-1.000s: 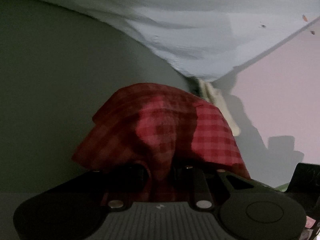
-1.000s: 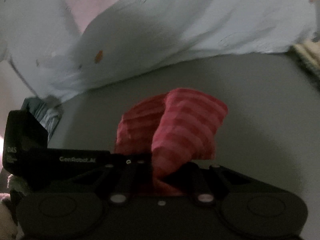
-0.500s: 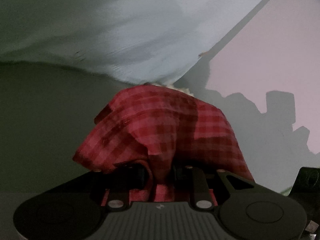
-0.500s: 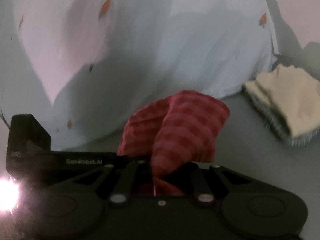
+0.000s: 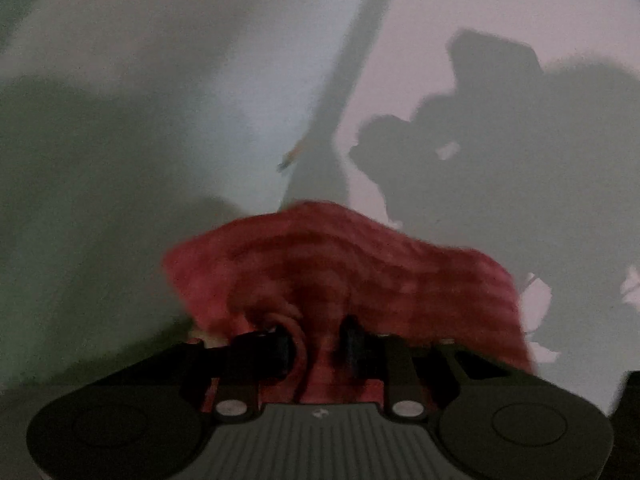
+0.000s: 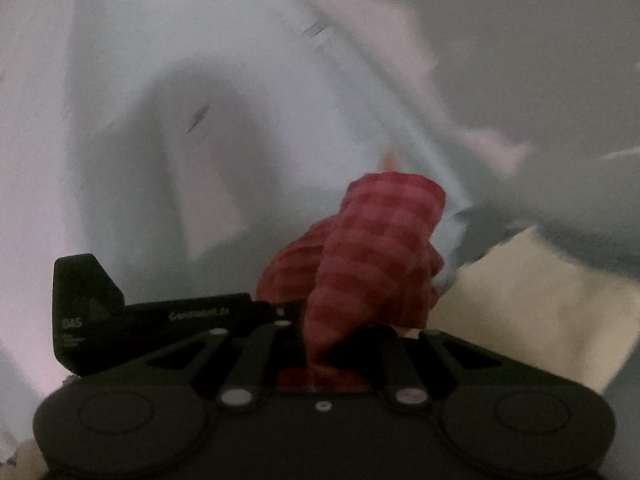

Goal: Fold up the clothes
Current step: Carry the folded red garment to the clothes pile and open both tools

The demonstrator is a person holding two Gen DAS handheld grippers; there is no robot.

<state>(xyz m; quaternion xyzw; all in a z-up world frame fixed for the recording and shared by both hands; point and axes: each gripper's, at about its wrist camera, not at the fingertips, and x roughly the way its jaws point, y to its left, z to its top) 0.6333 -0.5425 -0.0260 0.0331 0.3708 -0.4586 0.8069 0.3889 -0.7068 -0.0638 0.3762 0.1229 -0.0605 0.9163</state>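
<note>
A red checked cloth [image 5: 344,264] is bunched over my left gripper [image 5: 320,340], which is shut on it; the cloth hides the fingertips. In the right wrist view the same red checked cloth [image 6: 372,256] stands up from my right gripper [image 6: 340,344], which is shut on it too. The other gripper's black body [image 6: 132,316] shows at the left of that view, close beside. Both views are blurred by motion.
A pale blue sheet [image 6: 224,92] with small printed marks fills the background; it also shows in the left wrist view [image 5: 168,80]. A folded cream cloth [image 6: 536,300] lies at the right. A pinkish wall [image 5: 472,8] carries the grippers' shadows.
Both grippers have tilted upward with the red cloth still held. The grey surface has dropped out of view; more wall and sheet show. The cream cloth now sits nearer the right gripper.
</note>
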